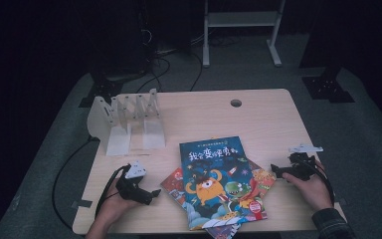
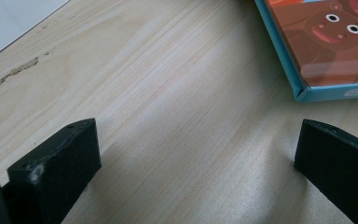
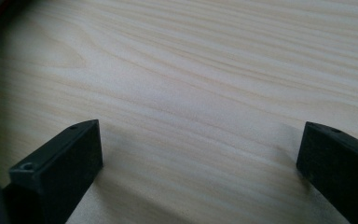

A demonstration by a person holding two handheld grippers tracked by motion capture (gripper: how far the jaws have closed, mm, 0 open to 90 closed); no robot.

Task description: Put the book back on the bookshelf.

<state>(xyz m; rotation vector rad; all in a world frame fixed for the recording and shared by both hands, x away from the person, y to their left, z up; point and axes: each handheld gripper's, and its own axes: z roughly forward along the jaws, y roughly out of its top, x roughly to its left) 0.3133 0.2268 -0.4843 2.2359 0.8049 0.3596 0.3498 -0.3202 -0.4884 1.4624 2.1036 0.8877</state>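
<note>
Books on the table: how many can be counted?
At least 4: the blue top book, a red one jutting out left, one jutting out right, one at the near edge. More may be hidden underneath.

Black fingers (image 2: 56, 177) spread wide over bare wooden table (image 2: 177, 116); a picture book's (image 2: 326, 42) blue-edged corner lies ahead; perhaps paper (image 2: 9, 21) top-left.

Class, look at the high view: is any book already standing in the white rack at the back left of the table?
No: the white rack has bare slots, and the books lie stacked flat on the table near its front edge.
</note>
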